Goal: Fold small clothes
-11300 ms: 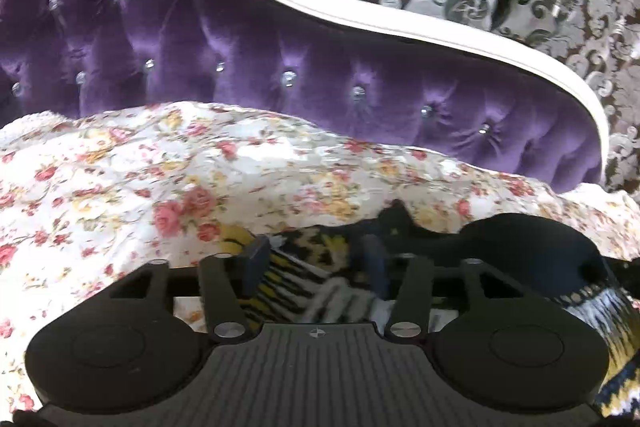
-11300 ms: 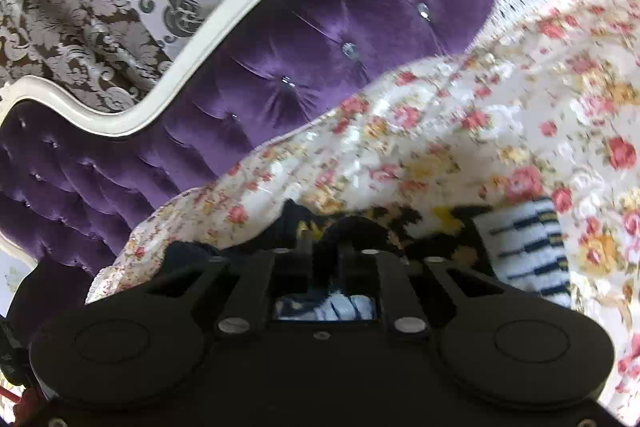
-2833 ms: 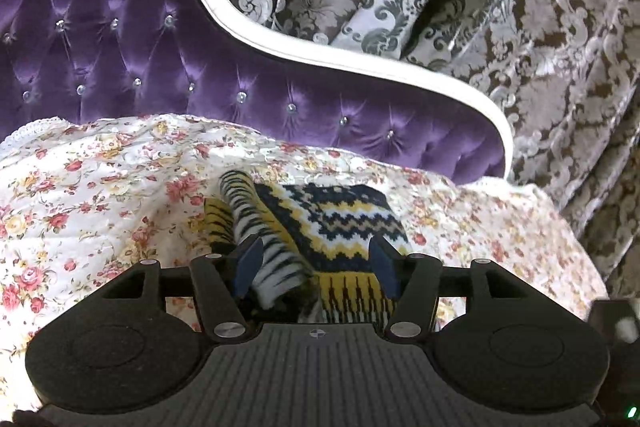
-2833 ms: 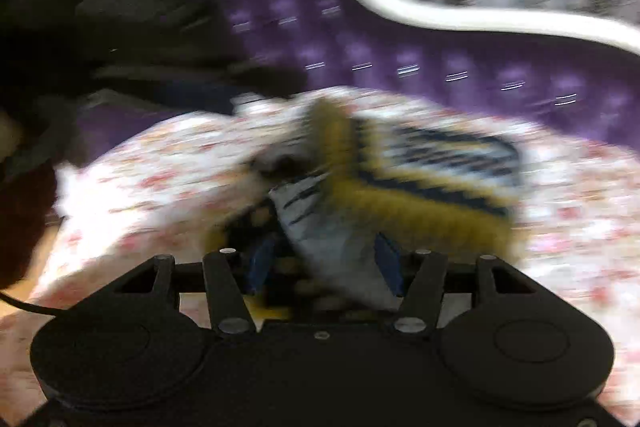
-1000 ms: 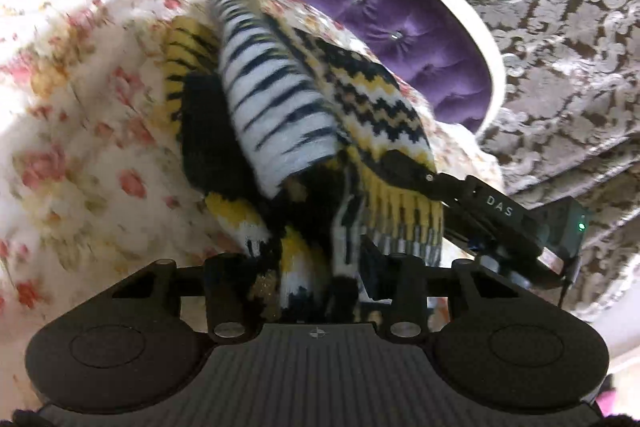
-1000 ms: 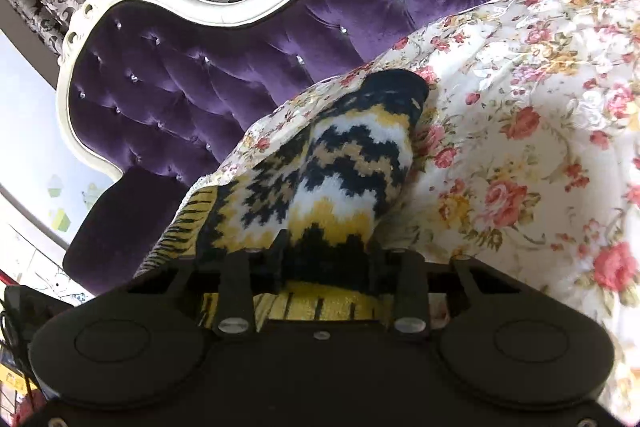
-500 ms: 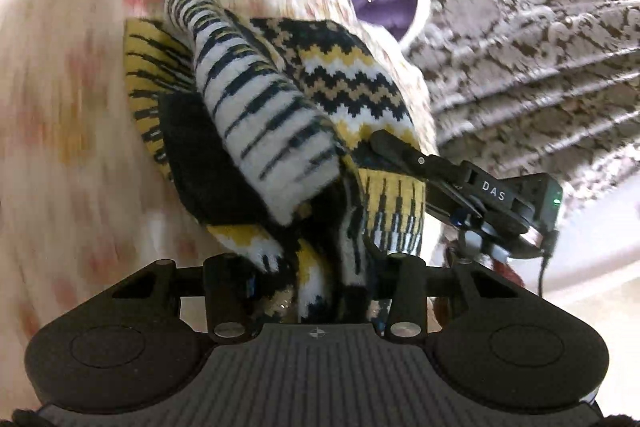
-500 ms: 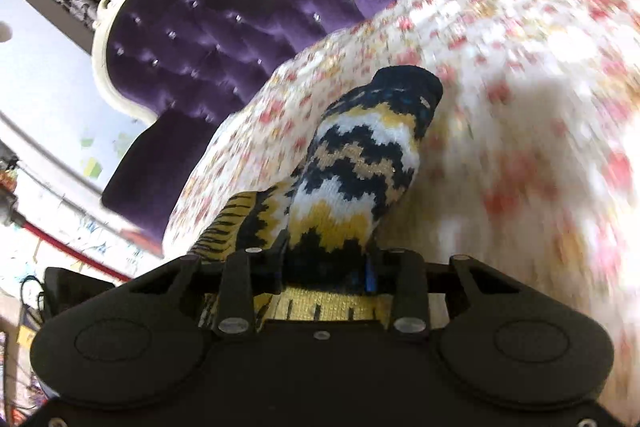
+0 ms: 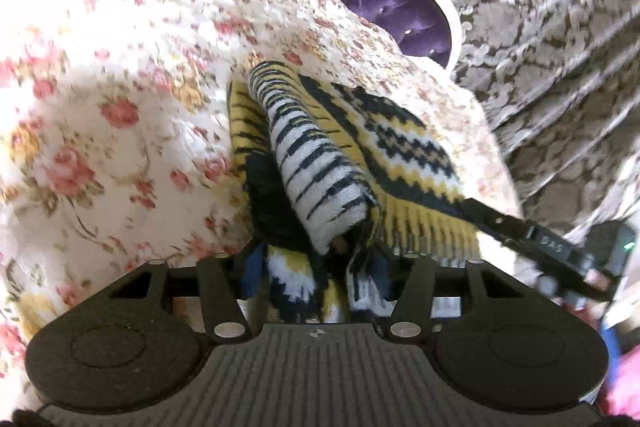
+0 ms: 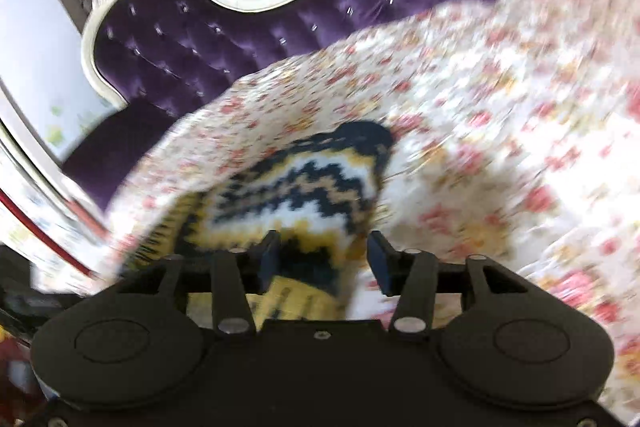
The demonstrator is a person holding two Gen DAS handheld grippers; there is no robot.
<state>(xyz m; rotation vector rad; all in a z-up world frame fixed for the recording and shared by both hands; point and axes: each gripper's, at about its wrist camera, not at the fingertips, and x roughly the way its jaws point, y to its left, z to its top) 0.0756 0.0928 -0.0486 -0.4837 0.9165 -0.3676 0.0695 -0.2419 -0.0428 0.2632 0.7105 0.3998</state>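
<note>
Patterned brown-and-silver damask curtains (image 9: 560, 27) filled the background behind a bed whose tufted purple velvet headboard (image 10: 192, 39) was edged by a curved white frame (image 10: 256, 1). The bed was covered by a floral bedspread (image 9: 120, 67), cream with pink roses and yellow blooms, which occupied most of both views; the right wrist view was blurred. A folded knit sweater (image 9: 360, 155), in black, yellow and white zigzag and stripe patterns, lay on the bedspread near its edge, with a white-and-black striped sleeve (image 9: 316, 179) folded across the top and a yellow ribbed hem (image 9: 428, 231) toward the cameras. In the left wrist view the left gripper (image 9: 316, 275) sat at the near end of the sweater, its jaws opening with bunched knit fabric between the blue pads; whether the pads still pressed the fabric could not be told. In the same view the right gripper (image 9: 472, 207) reached in from the right, its black finger lying against the hem. In the right wrist view that gripper's jaws were opening, the left blue pad (image 10: 268, 259) close against the dark-and-yellow knit and the right pad (image 10: 378, 259) standing clear of it over the bedspread. A small green indicator light (image 9: 629, 246) showed on the right device's body.
</note>
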